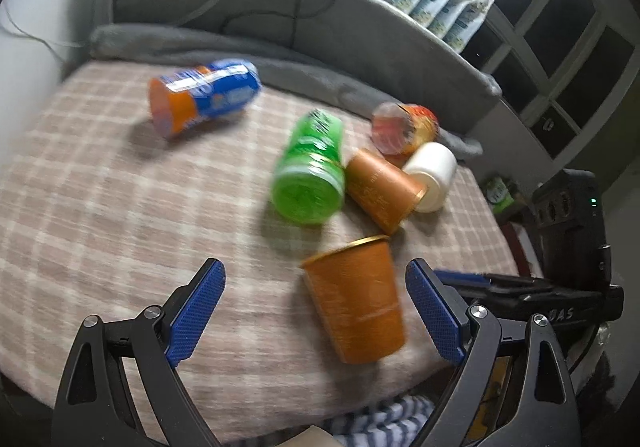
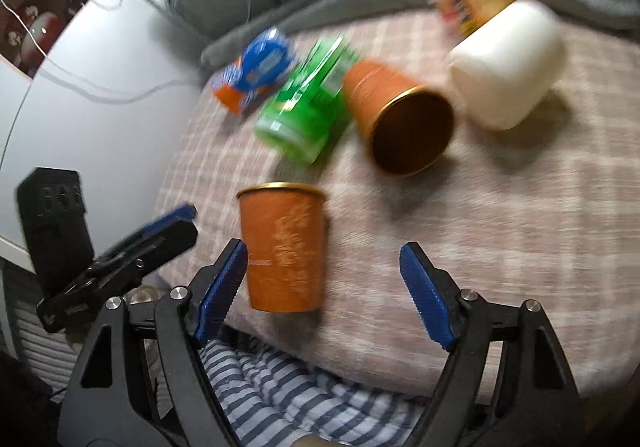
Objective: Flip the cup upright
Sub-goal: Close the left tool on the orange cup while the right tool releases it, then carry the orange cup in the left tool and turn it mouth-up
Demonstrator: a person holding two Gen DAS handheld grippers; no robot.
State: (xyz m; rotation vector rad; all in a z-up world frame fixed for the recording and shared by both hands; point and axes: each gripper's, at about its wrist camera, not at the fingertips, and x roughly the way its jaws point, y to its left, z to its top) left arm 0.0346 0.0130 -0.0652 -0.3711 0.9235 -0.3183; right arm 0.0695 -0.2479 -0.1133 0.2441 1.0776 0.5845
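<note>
Checked blanket (image 2: 500, 215); upright cup (image 2: 282, 247); tipped cup's (image 2: 400, 119) mouth visible right wrist only.

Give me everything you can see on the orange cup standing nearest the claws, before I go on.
The nearest orange cup is a tapered paper-looking cup with a gold rim and faint pale print on its side. It stands upright, mouth up, near the front edge of the checked blanket. It sits between the fingers of the open right claw; the left finger pad is at or very near its wall, contact unclear through blur. No other cup touches it.
</note>
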